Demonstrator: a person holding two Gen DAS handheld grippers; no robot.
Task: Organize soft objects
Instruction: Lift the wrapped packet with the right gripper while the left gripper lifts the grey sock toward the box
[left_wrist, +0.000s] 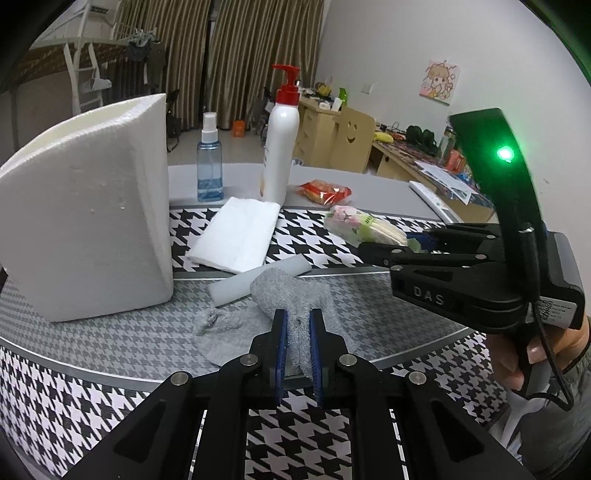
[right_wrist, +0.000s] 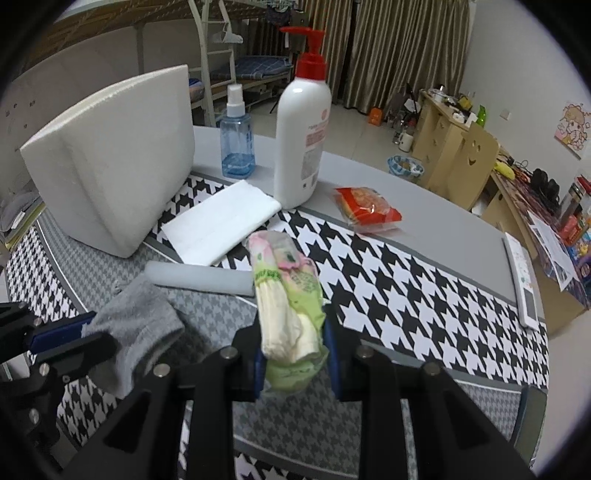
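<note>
The left gripper (left_wrist: 298, 345) is pointed downward at a slant, its blue pads (left_wrist: 280, 347) pressed close together on a fold of grey sock (left_wrist: 280, 291). The right gripper (right_wrist: 293, 354) is likewise tilted down, its jaws set wider and clamped on the near end of a soft tissue pack (right_wrist: 286, 291), which is seen lifted between them. In the left wrist view, the right gripper is seen at the right, gripped from below by a hand (left_wrist: 535, 354).
</note>
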